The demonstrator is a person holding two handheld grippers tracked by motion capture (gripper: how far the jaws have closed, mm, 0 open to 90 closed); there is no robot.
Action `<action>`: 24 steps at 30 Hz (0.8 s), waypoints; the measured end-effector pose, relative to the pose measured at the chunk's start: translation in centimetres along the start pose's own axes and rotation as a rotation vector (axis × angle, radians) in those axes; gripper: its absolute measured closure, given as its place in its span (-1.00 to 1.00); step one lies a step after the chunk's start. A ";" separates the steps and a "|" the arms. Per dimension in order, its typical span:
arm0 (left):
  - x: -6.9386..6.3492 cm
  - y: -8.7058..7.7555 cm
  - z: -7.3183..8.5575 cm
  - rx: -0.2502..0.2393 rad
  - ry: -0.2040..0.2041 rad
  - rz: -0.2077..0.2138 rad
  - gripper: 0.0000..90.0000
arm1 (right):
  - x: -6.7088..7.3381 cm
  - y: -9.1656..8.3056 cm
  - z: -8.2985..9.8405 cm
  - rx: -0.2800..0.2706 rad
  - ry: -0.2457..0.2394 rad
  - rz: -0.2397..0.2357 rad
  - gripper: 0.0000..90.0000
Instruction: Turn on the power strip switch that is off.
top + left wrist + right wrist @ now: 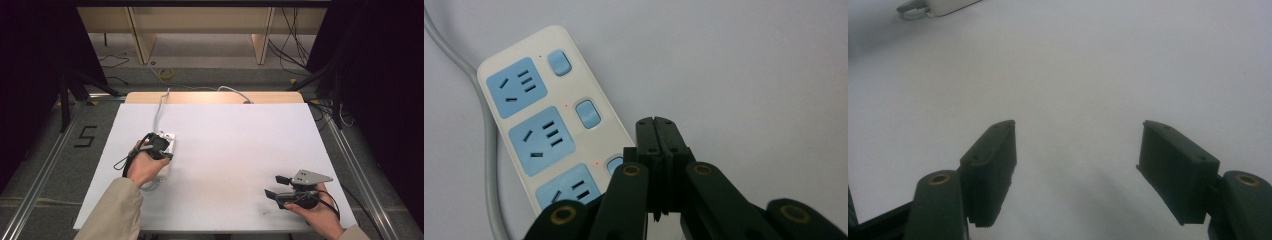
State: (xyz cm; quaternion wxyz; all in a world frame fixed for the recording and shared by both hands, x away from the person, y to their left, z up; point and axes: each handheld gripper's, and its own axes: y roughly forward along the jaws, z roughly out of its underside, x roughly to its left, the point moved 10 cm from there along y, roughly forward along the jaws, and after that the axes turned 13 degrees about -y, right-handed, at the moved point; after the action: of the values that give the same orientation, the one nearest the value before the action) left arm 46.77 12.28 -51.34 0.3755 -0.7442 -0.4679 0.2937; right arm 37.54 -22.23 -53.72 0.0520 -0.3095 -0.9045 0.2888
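A white power strip [549, 125] with blue sockets and blue rocker switches lies on the white table; in the high view the power strip [169, 140] sits at the left, mostly under the person's left hand. My left gripper [657, 122] is shut with nothing between its jaws, and its tip hovers beside the lowest visible switch [614, 164]. In the high view the left gripper [159, 145] is over the strip. My right gripper [1077, 150] is open, jaws wide apart over bare table. It rests near the front right corner, right gripper [278, 186] pointing left.
The strip's grey cable [160, 112] runs from it toward the table's far edge. The white table sheet [225, 150] spreads between the two hands. Wooden furniture legs [142, 40] and loose cables lie on the floor beyond the table.
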 end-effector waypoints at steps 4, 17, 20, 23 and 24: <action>0.3 0.1 -0.2 0.010 -0.005 -0.003 1.00 | 0.0 0.0 0.0 -0.001 -0.001 0.001 -0.29; 1.3 0.6 -0.4 0.028 -0.024 -0.016 0.99 | 0.0 0.0 0.0 -0.001 0.000 0.000 -0.29; 1.5 0.7 -0.4 0.035 -0.026 -0.021 1.00 | 0.0 0.0 0.0 0.000 0.000 0.000 -0.29; 1.8 0.7 -0.5 0.038 -0.029 -0.027 1.00 | 0.0 0.0 0.0 0.000 0.000 0.000 -0.29; 1.8 0.7 -0.6 0.035 -0.035 -0.027 1.00 | 0.0 0.0 0.0 -0.001 0.001 0.001 -0.29</action>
State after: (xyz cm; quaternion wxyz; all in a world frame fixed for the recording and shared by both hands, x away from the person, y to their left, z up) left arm 48.29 13.59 -51.80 0.3842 -0.7258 -0.4793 0.3097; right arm 37.56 -22.24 -53.71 0.0521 -0.3099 -0.9045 0.2884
